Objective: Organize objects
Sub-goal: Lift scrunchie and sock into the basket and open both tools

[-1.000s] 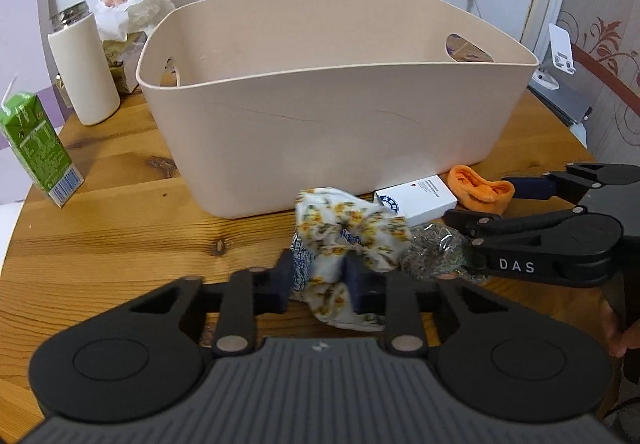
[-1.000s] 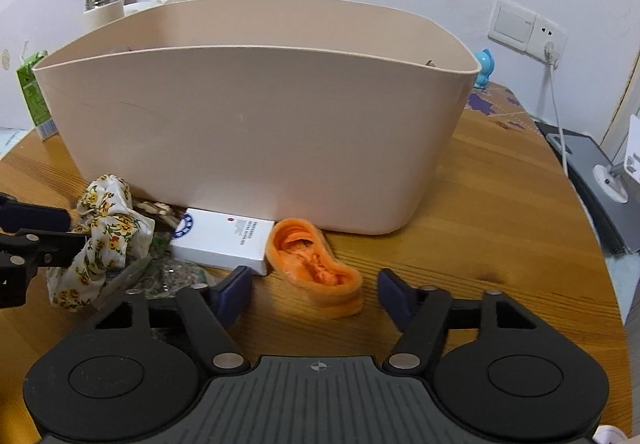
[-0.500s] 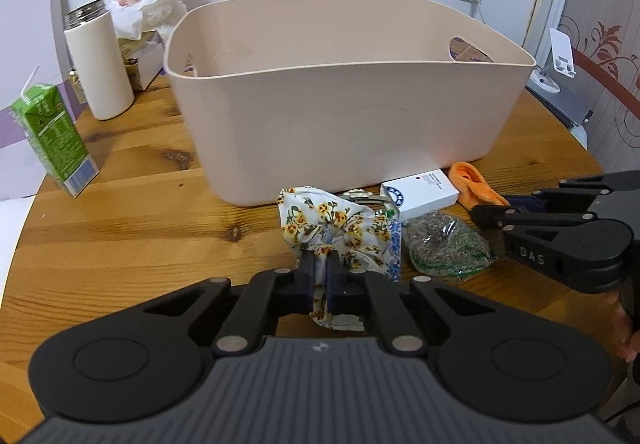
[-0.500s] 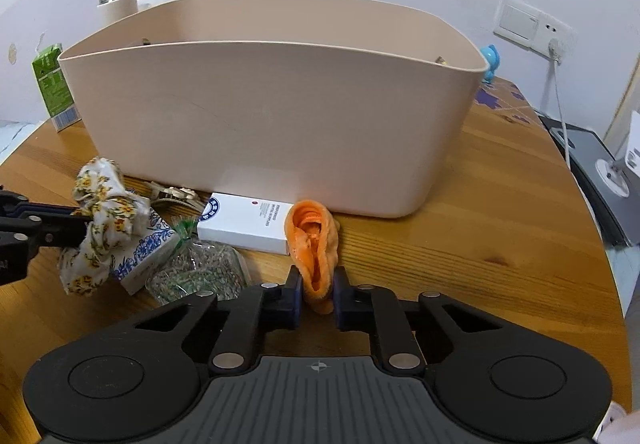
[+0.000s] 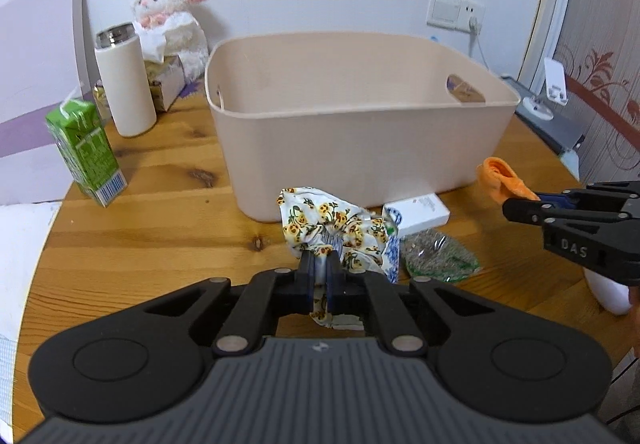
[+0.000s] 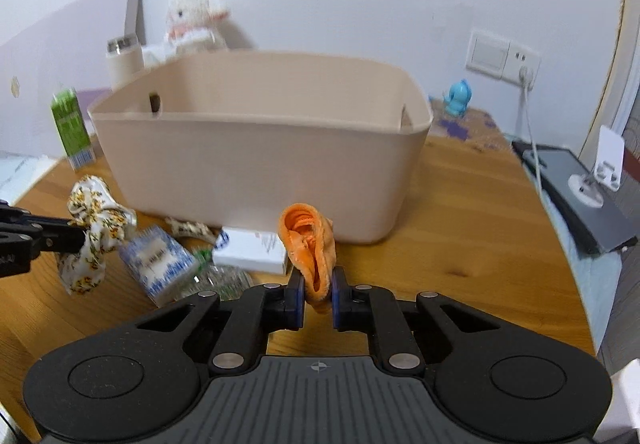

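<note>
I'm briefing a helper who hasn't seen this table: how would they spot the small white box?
Start at the big beige tub in the middle of the wooden table. At the foot of its near wall lies the small white box, flat on the wood. It is the only plain white, hard-edged item there, beside a blue patterned packet and a clear bag of greenish bits.

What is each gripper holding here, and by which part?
Left gripper: floral fabric scrunchie, pinched at its lower edge. Right gripper: crumpled orange cloth piece, pinched at its bottom end.
</note>
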